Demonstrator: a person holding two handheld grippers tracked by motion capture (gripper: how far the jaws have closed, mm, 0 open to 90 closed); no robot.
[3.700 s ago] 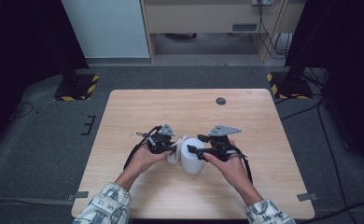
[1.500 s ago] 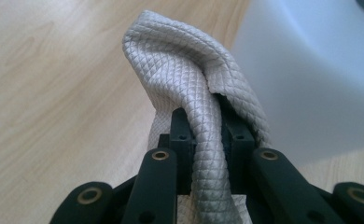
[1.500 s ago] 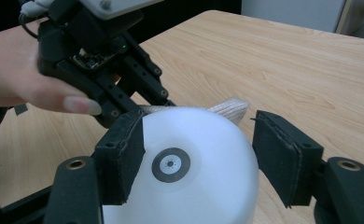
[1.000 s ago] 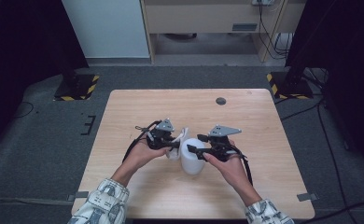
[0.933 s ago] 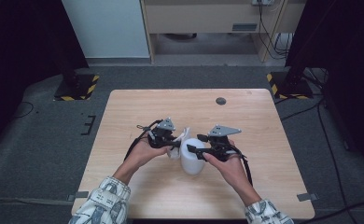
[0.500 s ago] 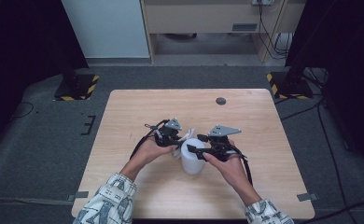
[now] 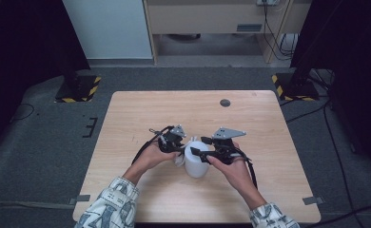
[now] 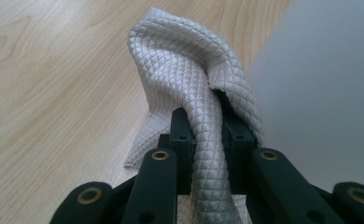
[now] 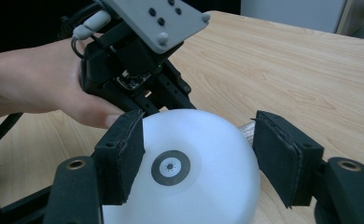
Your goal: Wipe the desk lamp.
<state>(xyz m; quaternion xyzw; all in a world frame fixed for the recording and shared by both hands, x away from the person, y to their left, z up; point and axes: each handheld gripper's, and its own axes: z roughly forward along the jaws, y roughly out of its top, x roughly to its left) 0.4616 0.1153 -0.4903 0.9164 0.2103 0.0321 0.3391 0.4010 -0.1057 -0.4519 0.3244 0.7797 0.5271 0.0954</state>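
Cloth point(image 8: 203, 93) pinched in your left tool point(image 8: 208, 140) wipes the white container point(image 7: 196, 159), steadied between your right tool's point(image 9: 199, 163) spread jaws.

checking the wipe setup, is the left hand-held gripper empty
No, the left hand-held gripper is clamped on a quilted white cloth that bunches up between its jaws, beside the white container.

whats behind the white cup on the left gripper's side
A quilted grey cloth, clamped between the left gripper's jaws, is pressed against the white cup's side. One corner trails on the table. The contact patch itself is hidden by the cup wall.
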